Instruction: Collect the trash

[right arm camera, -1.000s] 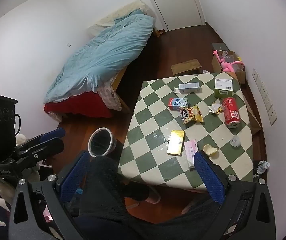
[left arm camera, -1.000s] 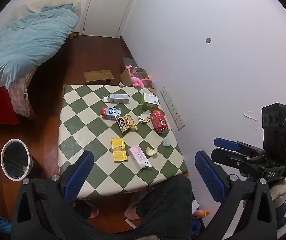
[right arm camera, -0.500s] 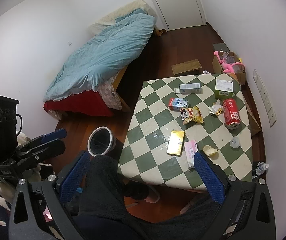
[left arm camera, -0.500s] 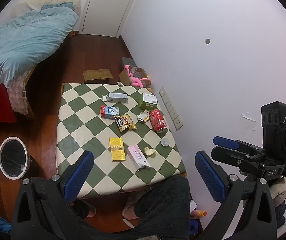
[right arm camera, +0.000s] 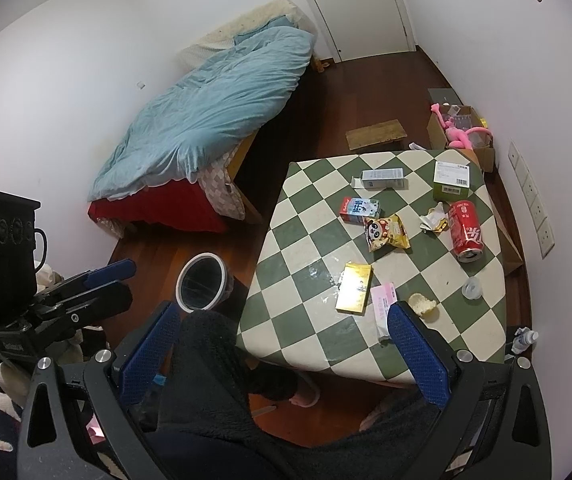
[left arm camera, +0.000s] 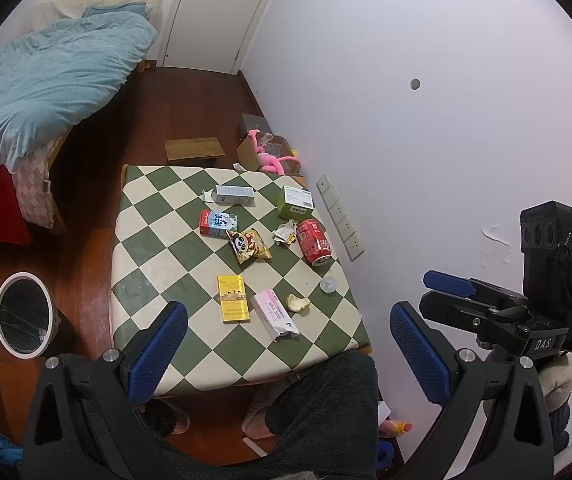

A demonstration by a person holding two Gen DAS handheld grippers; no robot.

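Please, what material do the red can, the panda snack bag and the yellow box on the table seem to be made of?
Red can: likely aluminium, with a shiny printed wall and a silvery rim.
Panda snack bag: probably glossy plastic film, as it is crinkled and has sealed edges.
Yellow box: seemingly coated cardboard, with flat faces, sharp corners and a golden sheen.

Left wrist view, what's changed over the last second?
The view drifted slightly, so the checkered table sits a little differently in frame. Nothing was grasped or released: both the left hand-held gripper and the right hand-held gripper are open and empty, as before. The trash lies unmoved.
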